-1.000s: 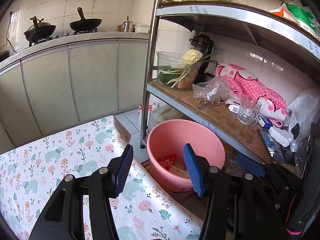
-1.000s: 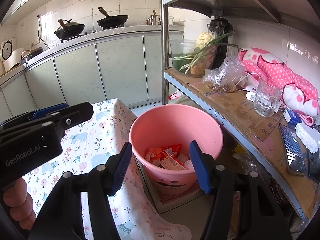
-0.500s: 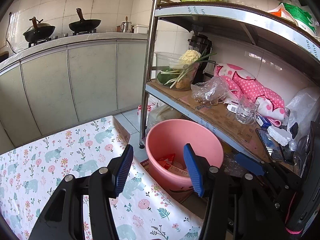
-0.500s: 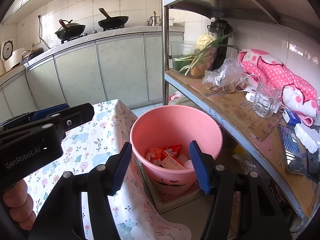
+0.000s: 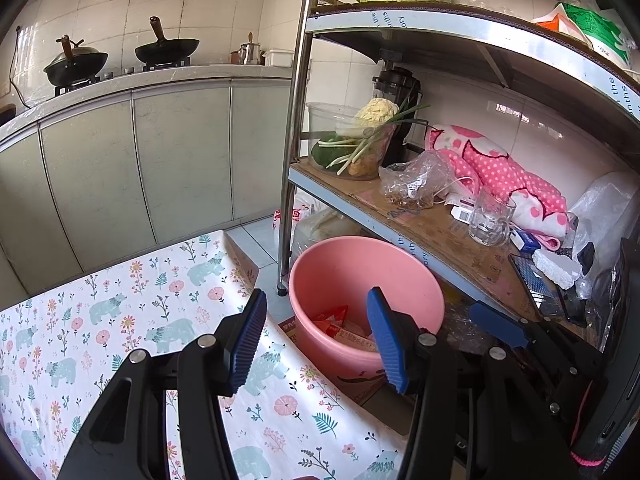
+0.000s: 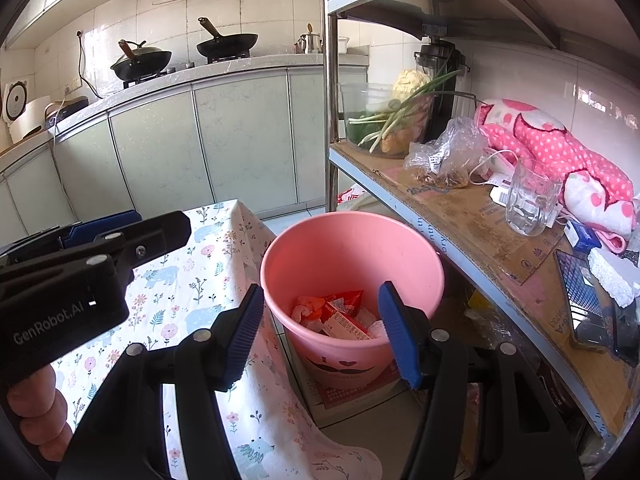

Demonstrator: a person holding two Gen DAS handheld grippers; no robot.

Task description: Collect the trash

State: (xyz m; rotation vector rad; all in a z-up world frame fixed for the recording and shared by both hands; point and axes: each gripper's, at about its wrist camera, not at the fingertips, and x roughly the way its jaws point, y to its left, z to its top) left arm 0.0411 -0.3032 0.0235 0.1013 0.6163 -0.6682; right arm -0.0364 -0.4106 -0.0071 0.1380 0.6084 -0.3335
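Note:
A pink bucket [image 6: 352,256] stands on the floor between the table and a metal shelf rack; it also shows in the left wrist view [image 5: 366,276]. Inside lie several trash pieces: red snack wrappers [image 6: 344,312] and crumpled white paper [image 6: 374,326]. My right gripper [image 6: 322,334] is open and empty, held just above the bucket's near rim. My left gripper [image 5: 316,338] is open and empty over the table edge beside the bucket; its body also shows in the right wrist view [image 6: 92,256].
A table with a floral bear cloth [image 5: 120,320] lies left of the bucket. The shelf rack [image 6: 460,224] holds a glass mug [image 6: 528,204], a plastic bag [image 6: 448,156], vegetables and a pink polka-dot cloth [image 6: 560,148]. Kitchen cabinets and woks stand behind.
Both views have drifted very slightly; the bucket and trash sit as before and both grippers stay open.

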